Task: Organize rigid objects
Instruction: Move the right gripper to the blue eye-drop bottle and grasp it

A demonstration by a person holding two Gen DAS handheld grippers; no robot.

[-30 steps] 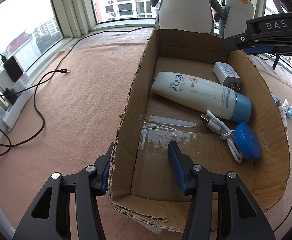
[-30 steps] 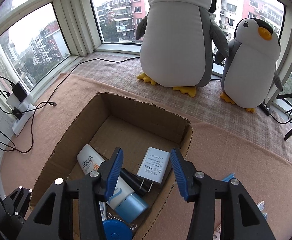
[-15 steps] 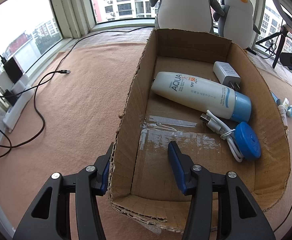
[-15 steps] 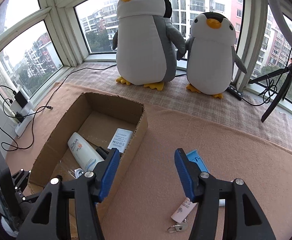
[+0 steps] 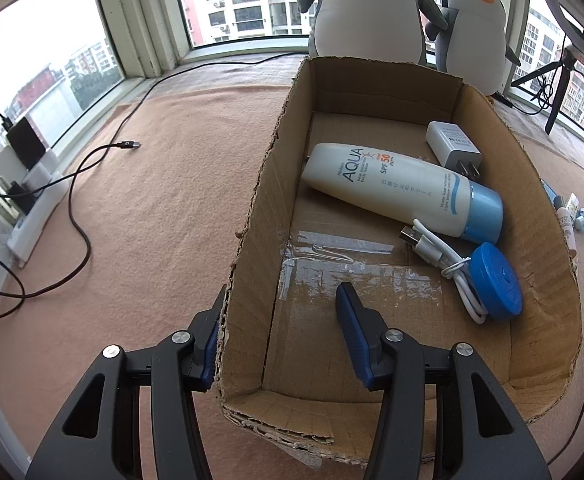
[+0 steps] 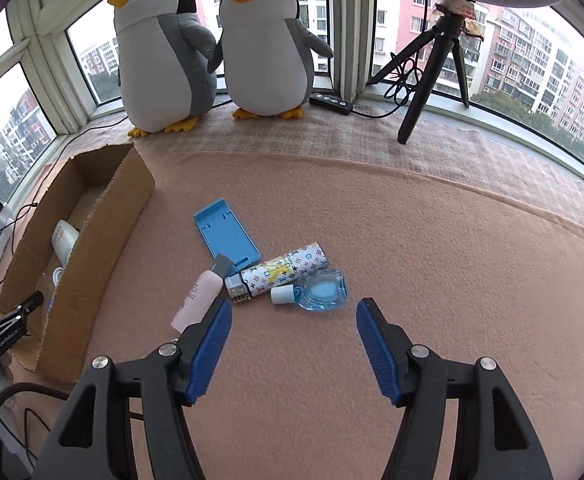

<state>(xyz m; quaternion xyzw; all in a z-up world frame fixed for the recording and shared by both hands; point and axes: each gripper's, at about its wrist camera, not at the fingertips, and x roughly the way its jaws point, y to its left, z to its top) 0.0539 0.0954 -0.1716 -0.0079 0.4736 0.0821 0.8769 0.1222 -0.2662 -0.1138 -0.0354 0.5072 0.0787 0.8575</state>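
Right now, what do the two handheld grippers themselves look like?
Both look alike. The left gripper and the right gripper each have two black angular arms with triangular cut-outs and silver round bolt heads at the joints. The fingers end in blue ribbed pads. In the right wrist view, the left gripper's black body shows small white lettering, too small to read. No hands or sleeves show.

The sunscreen bottle [image 5: 402, 190] in the cardboard box [image 5: 252, 216] carries the printed legend "AQUA", with "SPF 50" beside it in orange (smaller lines beneath, including Japanese characters, are too fine to read with certainty). The white charger [image 5: 452, 146] bears small certification marks, illegible. The patterned lighter [image 6: 282, 274] shows a repeated "LV" monogram. The left gripper's body [image 6: 2, 330] carries small white lettering, not legible.
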